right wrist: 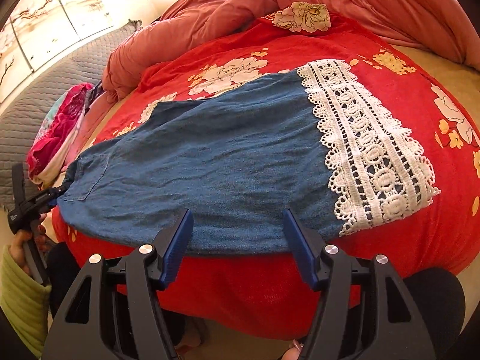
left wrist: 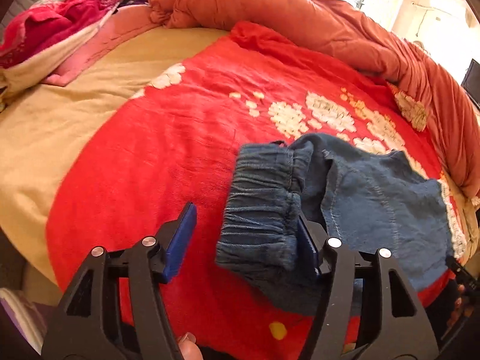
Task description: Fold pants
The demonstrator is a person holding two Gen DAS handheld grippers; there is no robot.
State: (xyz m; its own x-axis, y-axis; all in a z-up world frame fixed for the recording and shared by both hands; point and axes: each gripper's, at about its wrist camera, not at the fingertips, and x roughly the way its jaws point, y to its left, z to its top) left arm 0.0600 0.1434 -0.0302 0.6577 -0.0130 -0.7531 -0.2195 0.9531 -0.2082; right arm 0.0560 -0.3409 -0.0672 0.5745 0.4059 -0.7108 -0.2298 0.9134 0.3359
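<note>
Left gripper (left wrist: 246, 231) stands with its blue jaws spread wide, and nothing is pinched between them. The elastic waistband (left wrist: 261, 207) of the blue pants (left wrist: 375, 210) hangs bunched in the gap, draped against the inner face of the right-hand finger (left wrist: 309, 249); the left-hand finger (left wrist: 180, 240) is apart from the cloth. Whether the waistband is hooked over that finger or only leaning on it, I cannot tell. Beyond and to the left of this gripper lies the red floral bedspread (left wrist: 180, 165), with a tan sheet (left wrist: 60, 120) farther left and a heap of pink and red clothes (left wrist: 54, 24) at the far left corner. A rolled orange quilt (left wrist: 300, 15) runs across the far side of the bed.

Right gripper (right wrist: 237, 234) is also wide open and holds nothing. Its two blue fingertips rest at the near edge of the pants (right wrist: 225, 156), which lie spread flat on the bedspread (right wrist: 420, 234) just ahead of it. A back pocket (right wrist: 90, 177) shows ahead and to the left, where the left gripper (right wrist: 51, 196) meets the waistband end. Ahead and to the right, the white lace hem (right wrist: 369, 150) of the leg lies flat on the bedspread. The quilt (right wrist: 240, 9) is bunched far beyond, and a grey padded headboard (right wrist: 45, 105) stands far to the left.
</note>
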